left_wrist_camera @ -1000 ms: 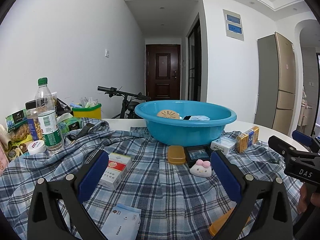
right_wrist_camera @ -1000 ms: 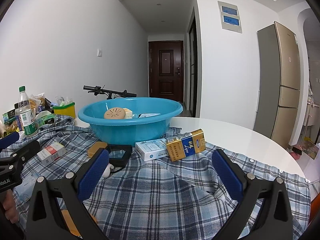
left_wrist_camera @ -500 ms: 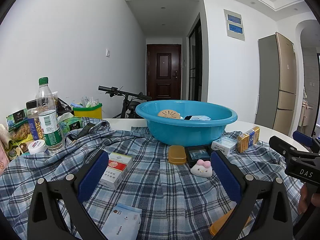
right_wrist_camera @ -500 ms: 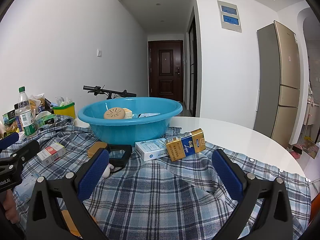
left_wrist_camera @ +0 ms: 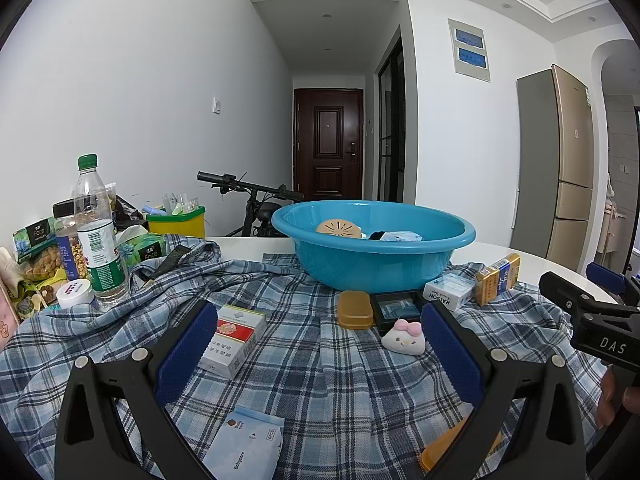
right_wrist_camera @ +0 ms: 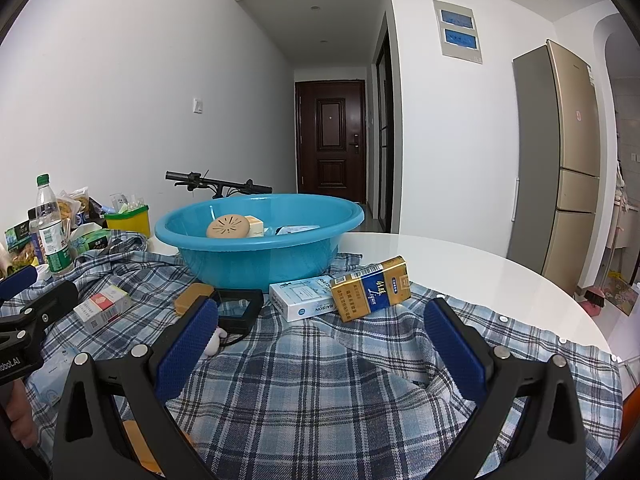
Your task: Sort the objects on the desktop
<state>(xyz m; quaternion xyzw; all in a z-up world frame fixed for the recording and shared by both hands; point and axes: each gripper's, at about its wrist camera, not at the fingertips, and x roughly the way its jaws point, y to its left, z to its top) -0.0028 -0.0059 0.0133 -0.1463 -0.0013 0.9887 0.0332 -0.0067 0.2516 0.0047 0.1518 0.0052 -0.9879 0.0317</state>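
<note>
A blue basin [left_wrist_camera: 374,248] stands on a plaid cloth [left_wrist_camera: 312,368] and holds a round tan disc [left_wrist_camera: 338,229] and small packs. In front of it lie a red and white box [left_wrist_camera: 232,340], an orange case [left_wrist_camera: 354,310], a black frame [left_wrist_camera: 396,307], a white plush [left_wrist_camera: 403,338], a white Raison box [right_wrist_camera: 306,303] and a gold box [right_wrist_camera: 374,290]. My left gripper [left_wrist_camera: 316,352] is open and empty above the cloth. My right gripper [right_wrist_camera: 320,348] is open and empty, near the gold box.
A water bottle [left_wrist_camera: 100,236], snack packs [left_wrist_camera: 40,248], a white jar [left_wrist_camera: 76,294] and a yellow-green bin [left_wrist_camera: 176,222] crowd the left. A blue pouch [left_wrist_camera: 244,444] and an orange item [left_wrist_camera: 452,444] lie near the front. A bicycle [left_wrist_camera: 256,196] and a fridge [left_wrist_camera: 560,168] stand beyond the round white table [right_wrist_camera: 460,256].
</note>
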